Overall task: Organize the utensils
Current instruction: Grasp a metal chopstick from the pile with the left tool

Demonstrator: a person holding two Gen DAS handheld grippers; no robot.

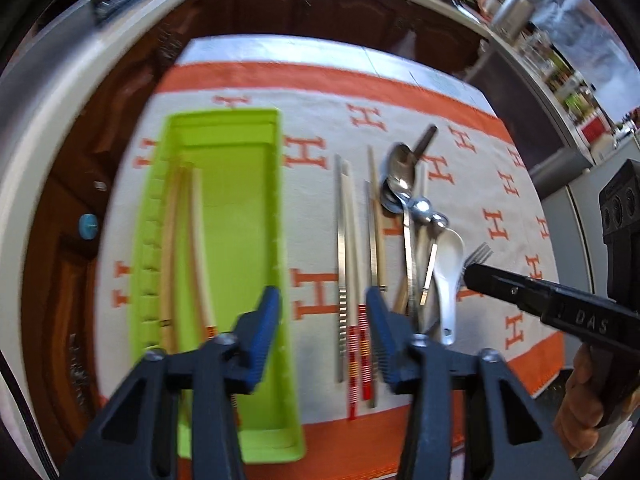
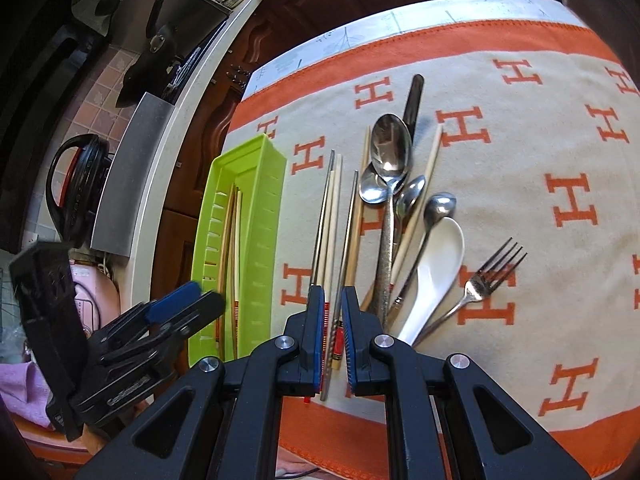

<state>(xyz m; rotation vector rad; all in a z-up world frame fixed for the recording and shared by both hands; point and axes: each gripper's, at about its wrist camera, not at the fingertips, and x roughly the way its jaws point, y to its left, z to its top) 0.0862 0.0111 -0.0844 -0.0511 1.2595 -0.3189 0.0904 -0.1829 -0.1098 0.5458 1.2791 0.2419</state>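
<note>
Where the green tray (image 1: 240, 240) lies on the left part of the desk, its long axis runs away from the cameras, and the wooden chopsticks (image 1: 172, 240) inside it lie along the same line. Right of the tray, apart from it, the metal and pale chopsticks (image 2: 332, 216) lie almost parallel to it, next to a heap of steel spoons (image 2: 390, 152), a white ceramic spoon (image 2: 436, 264) and a fork (image 2: 486, 278) with tines pointing away. The desk carries a cream cloth (image 2: 520, 152) with orange H letters and an orange border; behind are dark wooden cabinets (image 1: 304, 4). The left gripper (image 1: 324, 322) has jaws partly open, holding nothing. The right gripper (image 2: 333, 330) has jaws nearly closed; chopstick ends show between them, but I cannot tell if they are gripped.
</note>
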